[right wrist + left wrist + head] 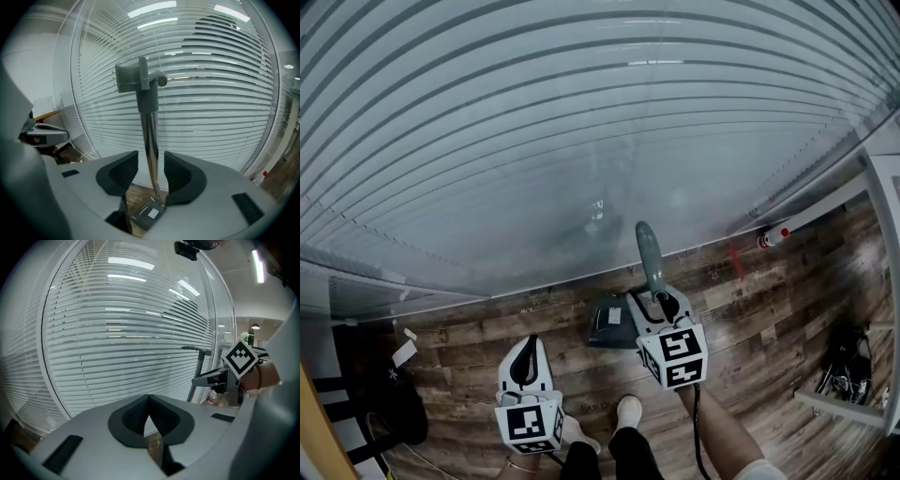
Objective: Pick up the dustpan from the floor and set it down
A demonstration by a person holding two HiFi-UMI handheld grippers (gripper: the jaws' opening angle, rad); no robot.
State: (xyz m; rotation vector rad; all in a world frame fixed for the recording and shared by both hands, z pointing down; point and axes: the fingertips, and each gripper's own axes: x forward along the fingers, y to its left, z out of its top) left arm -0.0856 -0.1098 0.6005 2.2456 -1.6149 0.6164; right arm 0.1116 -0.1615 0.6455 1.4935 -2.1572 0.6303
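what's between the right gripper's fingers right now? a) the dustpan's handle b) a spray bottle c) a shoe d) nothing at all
a: in the right gripper view the dustpan's handle rises between the fingers of the right gripper, which stand apart on either side without pressing on it.

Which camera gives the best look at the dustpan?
The right gripper view: the dustpan stands close up, its handle upright between the open jaws. The head view shows it from above, foreshortened, on the floor. The left gripper view catches only its handle, at right.
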